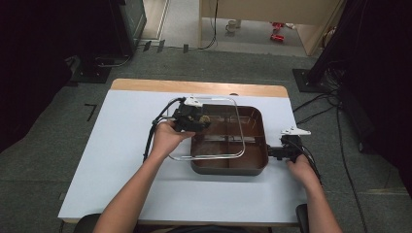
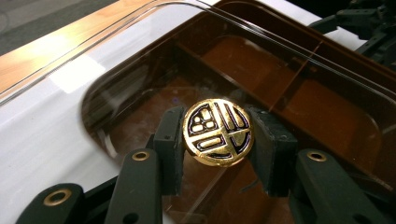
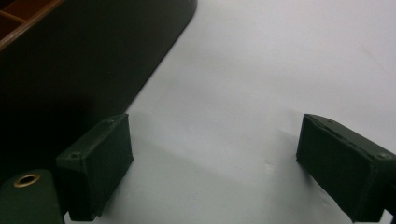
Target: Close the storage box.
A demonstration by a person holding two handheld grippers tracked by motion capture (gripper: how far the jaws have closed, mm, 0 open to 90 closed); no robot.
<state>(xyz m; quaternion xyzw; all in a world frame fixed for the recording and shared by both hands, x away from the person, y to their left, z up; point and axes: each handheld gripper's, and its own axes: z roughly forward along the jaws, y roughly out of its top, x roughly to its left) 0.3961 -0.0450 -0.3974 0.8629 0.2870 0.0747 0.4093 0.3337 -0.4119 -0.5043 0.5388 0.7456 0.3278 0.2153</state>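
Note:
A clear glass lid (image 1: pixel 221 151) with a metal rim has a round gold knob (image 2: pixel 217 132) on top. My left gripper (image 2: pixel 217 140) is shut on that knob, one black pad on each side. In the high view the left gripper (image 1: pixel 195 119) holds the lid over the left part of a dark brown square pan (image 1: pixel 252 167), and the lid's left side overhangs the table. Dividers split the pan (image 2: pixel 289 44) into compartments, seen through the glass. My right gripper (image 3: pixel 215 163) rests open on the white table just right of the pan's dark wall (image 3: pixel 84 60), nothing between its jaws.
The white tabletop (image 1: pixel 121 160) has a wooden strip (image 1: pixel 194 86) along its far edge. Cables (image 1: pixel 320 104) trail on the floor at the right, and dark equipment stands beyond the table's far left.

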